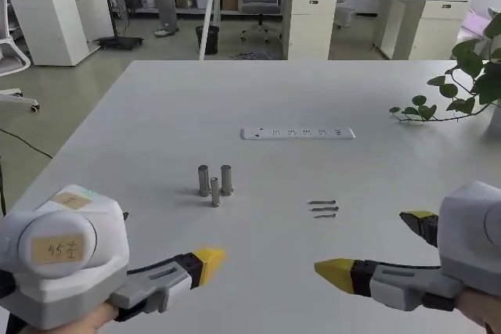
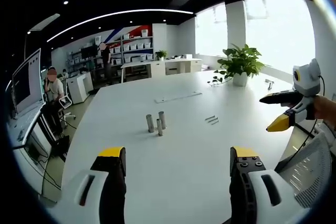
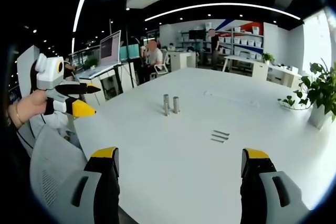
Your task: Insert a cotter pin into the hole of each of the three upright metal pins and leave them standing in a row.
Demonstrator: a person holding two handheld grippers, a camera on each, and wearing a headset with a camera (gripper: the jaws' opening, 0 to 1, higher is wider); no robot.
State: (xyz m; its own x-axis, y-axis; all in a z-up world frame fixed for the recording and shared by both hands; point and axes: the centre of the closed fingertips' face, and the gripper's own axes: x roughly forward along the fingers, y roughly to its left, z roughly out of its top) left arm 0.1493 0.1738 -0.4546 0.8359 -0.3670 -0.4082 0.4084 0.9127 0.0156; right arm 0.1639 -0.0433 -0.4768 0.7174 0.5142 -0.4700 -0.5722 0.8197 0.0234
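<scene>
Jaws of the left gripper (image 2: 177, 153): spread wide, yellow tips well apart, with nothing between them; they hang over the near edge of the counter (image 1: 156, 115) at about 7 o'clock from the work.
Jaws of the right gripper (image 3: 179, 154): also wide open and holding nothing, over the near edge at about 5 o'clock.
Aim: both grippers point in over the counter towards the middle, well short of anything on it, and each one is visible at the side of the other's gripper view.
Metal pins (image 1: 215, 184): three short grey cylinders stand upright in a tight cluster near the middle of the counter, two side by side at the back and one in front between them. Whether they touch I cannot tell.
Cotter pins (image 1: 323, 209): three thin pieces lie flat and parallel, one behind the other, at 3 o'clock from the metal pins and well apart from them.
Power strip (image 1: 297, 134): white, lying flat across the counter at about 1 o'clock from the metal pins, further from the person.
Plant (image 1: 470, 76): leafy stems reach over the counter's edge at about 2 o'clock.
Room: white desks, office chairs and shelving stand beyond the counter's far edge.
</scene>
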